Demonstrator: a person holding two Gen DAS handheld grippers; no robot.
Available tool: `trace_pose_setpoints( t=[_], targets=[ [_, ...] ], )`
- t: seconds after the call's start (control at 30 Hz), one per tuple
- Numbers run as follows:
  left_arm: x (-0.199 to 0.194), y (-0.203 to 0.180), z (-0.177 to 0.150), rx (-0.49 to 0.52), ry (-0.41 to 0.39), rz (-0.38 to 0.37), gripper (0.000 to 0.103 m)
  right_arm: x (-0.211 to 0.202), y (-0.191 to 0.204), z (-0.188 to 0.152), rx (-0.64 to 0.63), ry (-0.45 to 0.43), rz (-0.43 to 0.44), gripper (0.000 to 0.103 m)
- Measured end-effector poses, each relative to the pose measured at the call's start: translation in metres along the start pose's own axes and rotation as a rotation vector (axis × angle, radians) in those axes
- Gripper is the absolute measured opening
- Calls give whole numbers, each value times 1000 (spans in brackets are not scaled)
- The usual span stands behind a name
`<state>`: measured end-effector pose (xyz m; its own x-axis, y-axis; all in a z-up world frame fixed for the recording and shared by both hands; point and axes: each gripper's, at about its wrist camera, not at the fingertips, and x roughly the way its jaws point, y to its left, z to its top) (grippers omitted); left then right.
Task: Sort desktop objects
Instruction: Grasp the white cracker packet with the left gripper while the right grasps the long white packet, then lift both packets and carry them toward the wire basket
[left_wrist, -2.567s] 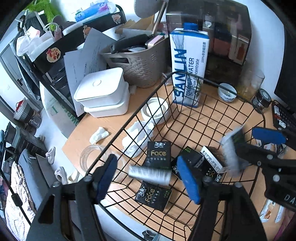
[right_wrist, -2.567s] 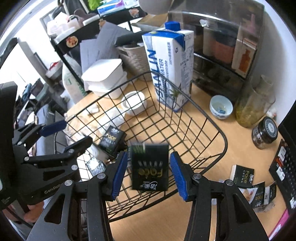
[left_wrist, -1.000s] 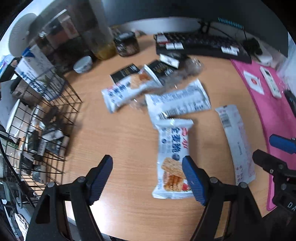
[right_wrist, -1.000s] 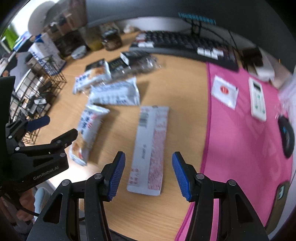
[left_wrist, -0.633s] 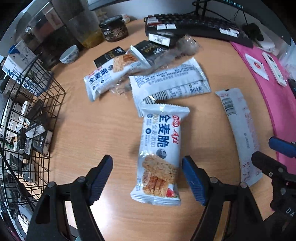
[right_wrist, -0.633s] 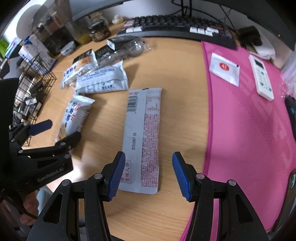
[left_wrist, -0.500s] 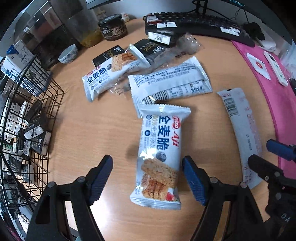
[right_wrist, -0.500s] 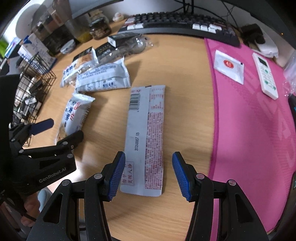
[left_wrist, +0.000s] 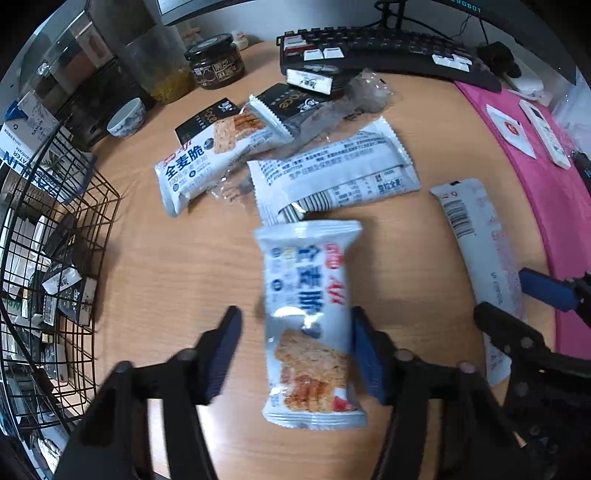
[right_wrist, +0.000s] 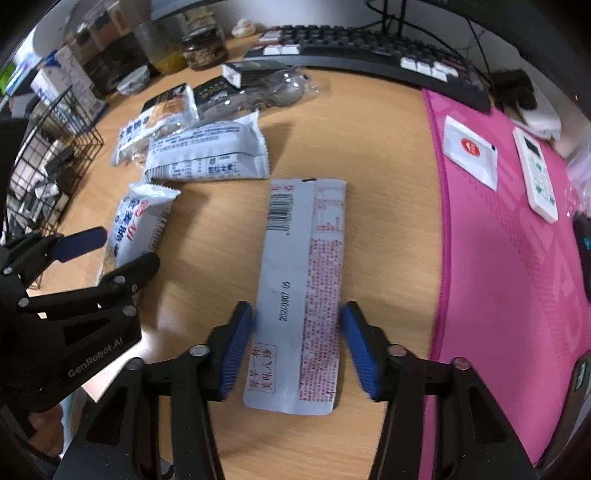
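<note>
Both tools point steeply down at the bench (left_wrist: 177, 258). The left tool (left_wrist: 295, 345) is closing, a biscuit pack (left_wrist: 309, 325) between its jaws, the right pad touching its edge and the left still off it. The right tool (right_wrist: 297, 341) is closing around a long sachet (right_wrist: 301, 291), pads just off both edges. Bare wood lies left of the left tool, up to the wire basket (left_wrist: 74, 236). Beyond lie two more biscuit packs, then a keyboard (left_wrist: 388, 48).
</note>
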<state>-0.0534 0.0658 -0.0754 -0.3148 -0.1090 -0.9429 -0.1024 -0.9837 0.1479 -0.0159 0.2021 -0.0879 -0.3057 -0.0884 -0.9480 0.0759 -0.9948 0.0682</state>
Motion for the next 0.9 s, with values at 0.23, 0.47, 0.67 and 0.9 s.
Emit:
trace_pose_setpoints(
  t=[0.23, 0.47, 0.67, 0.9],
  targets=[
    [1, -6, 2, 27, -5, 28, 36, -1, 7, 1, -30, -1, -20, 40],
    [-8, -4, 5, 22, -25, 10, 36, -7, 4, 3, -18, -4, 4, 38],
    [-30, 9, 17, 7, -76, 13, 36, -29, 0, 15, -7, -37, 38, 37],
    [-63, 46, 28, -51, -157, 67, 36, -63, 22, 43, -58, -104, 84, 37]
  ],
)
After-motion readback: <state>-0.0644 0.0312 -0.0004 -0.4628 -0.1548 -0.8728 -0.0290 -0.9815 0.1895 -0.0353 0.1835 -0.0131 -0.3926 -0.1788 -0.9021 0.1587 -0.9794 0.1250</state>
